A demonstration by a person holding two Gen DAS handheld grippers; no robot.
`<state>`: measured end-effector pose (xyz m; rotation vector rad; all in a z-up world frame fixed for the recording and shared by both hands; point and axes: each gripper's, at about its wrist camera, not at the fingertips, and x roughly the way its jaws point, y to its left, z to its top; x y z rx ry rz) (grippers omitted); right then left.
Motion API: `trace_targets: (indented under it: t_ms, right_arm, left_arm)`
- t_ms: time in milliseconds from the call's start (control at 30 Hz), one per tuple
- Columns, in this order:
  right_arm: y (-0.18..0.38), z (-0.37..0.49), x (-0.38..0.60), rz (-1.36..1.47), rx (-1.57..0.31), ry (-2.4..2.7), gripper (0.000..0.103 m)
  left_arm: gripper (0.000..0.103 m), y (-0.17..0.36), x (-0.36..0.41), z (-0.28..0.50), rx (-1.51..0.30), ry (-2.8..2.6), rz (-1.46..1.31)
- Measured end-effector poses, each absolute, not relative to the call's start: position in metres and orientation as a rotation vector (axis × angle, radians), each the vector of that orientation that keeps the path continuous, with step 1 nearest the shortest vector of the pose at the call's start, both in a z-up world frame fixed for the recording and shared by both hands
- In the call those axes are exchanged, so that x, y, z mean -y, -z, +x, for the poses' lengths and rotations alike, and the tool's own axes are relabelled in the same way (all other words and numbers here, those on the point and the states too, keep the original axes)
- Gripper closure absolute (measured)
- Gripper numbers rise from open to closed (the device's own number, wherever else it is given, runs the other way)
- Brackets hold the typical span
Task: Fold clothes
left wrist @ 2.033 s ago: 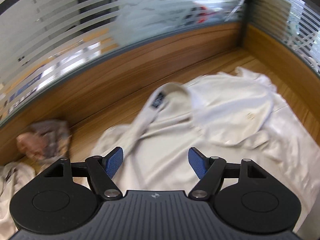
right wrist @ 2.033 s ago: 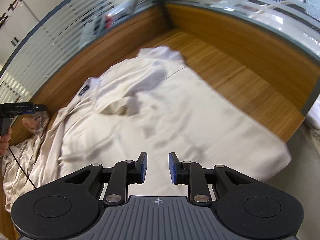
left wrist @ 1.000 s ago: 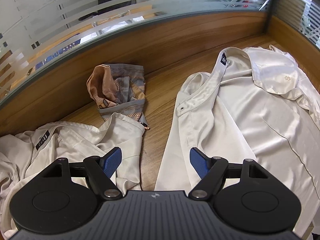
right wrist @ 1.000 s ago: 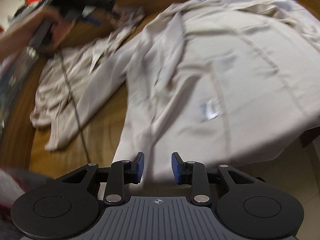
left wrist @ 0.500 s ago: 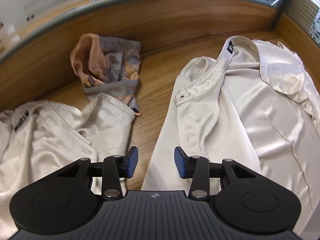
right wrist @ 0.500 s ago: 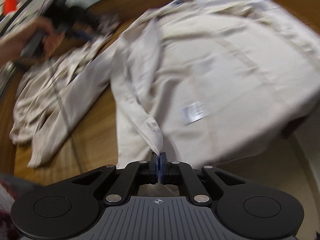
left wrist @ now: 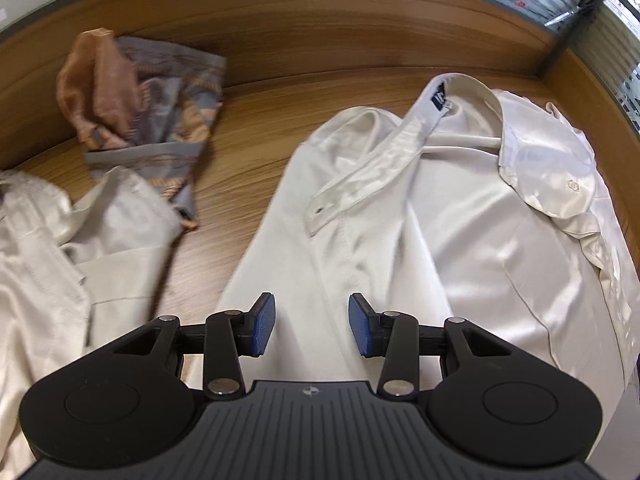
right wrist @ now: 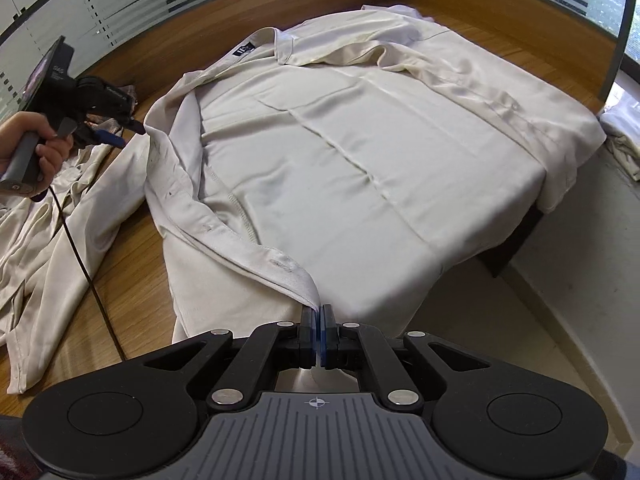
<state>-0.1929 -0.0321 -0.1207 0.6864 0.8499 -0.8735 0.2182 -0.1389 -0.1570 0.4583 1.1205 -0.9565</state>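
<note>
While a second pale shirt lies crumpled at the far left of the table, with a bunched orange-and-grey scarf just beyond it against the wooden back wall, neither has been dealt with. Next to the right, across a strip of bare wood, comes the shirt being folded. It lies spread over the table with its collar toward the wall, and in the right wrist view its right side and lower edge hang over the table edge.

The left tongs have dropped closer to the shirt's left front panel within the last second, and their jaws have just been closing from wide to about half spread. Cloth lies under the gap, but the pads press on nothing; they are still open. In the right wrist view the person's hand holds this tool low beside the shirt's left edge.

Farther right, the right tongs, a second ago apart over the hem, are now pressed together, pinching the bottom corner of the button strip, which rises into them as a small peak.

One corner looks secured. The left tongs probably need a matching grip higher on that edge before the panel can be folded.
</note>
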Motion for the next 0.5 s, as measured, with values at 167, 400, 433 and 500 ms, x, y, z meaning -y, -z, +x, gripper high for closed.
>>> trace_targets:
  t_ms: [167,400,433,500]
  right_arm:
    - [0.119,-0.197,0.037,0.684,-0.846,0.88,0.099]
    - [0.121,-0.206,0.045,0.701,-0.85,0.868,0.099]
    - [0.122,-0.207,0.047,0.704,-0.851,0.868,0.099]
    - [0.122,-0.21,0.051,0.709,-0.851,0.866,0.099]
  left_arm:
    - [0.054,0.165,0.154,0.214,-1.14,0.93,0.454]
    - [0.041,0.172,0.158,0.213,-1.209,0.909,0.361]
    - [0.041,0.172,0.158,0.212,-1.212,0.907,0.357]
    - [0.042,0.172,0.16,0.209,-1.197,0.908,0.362]
